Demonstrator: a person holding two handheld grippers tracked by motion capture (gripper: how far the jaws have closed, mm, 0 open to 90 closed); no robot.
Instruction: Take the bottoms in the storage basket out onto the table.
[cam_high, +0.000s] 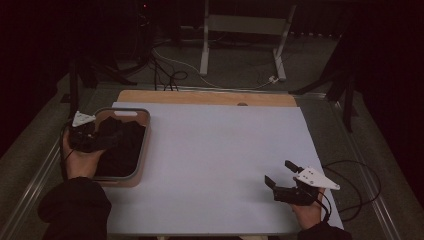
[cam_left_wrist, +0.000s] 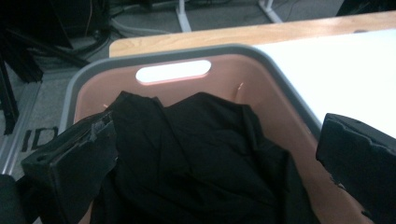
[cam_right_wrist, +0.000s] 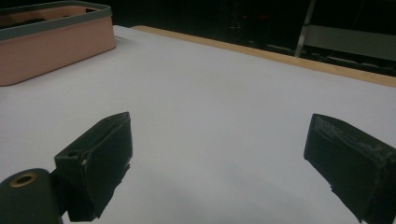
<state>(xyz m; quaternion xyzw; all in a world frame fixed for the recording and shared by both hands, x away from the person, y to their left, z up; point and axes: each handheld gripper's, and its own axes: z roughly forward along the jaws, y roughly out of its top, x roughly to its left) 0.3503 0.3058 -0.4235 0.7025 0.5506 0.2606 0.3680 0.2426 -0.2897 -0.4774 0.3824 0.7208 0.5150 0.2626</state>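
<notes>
A pink basket with a grey rim (cam_high: 145, 142) sits at the table's left side and holds crumpled black cloth (cam_high: 122, 145). My left gripper (cam_high: 107, 134) hovers over the basket, open, its jaws spread above the black cloth (cam_left_wrist: 201, 154) with nothing between them. The basket's far wall (cam_left_wrist: 243, 70) has a handle slot. My right gripper (cam_high: 280, 172) rests low near the table's front right, open and empty, pointing across the white table top (cam_right_wrist: 224, 102) toward the basket (cam_right_wrist: 56, 46).
A white sheet covers the table (cam_high: 215, 150), with a strip of wood (cam_high: 205, 97) at the far edge. Beyond stand a white frame's legs (cam_high: 205, 45) and loose cables (cam_high: 170, 75) on the floor. A cable (cam_high: 357, 185) trails off the right gripper.
</notes>
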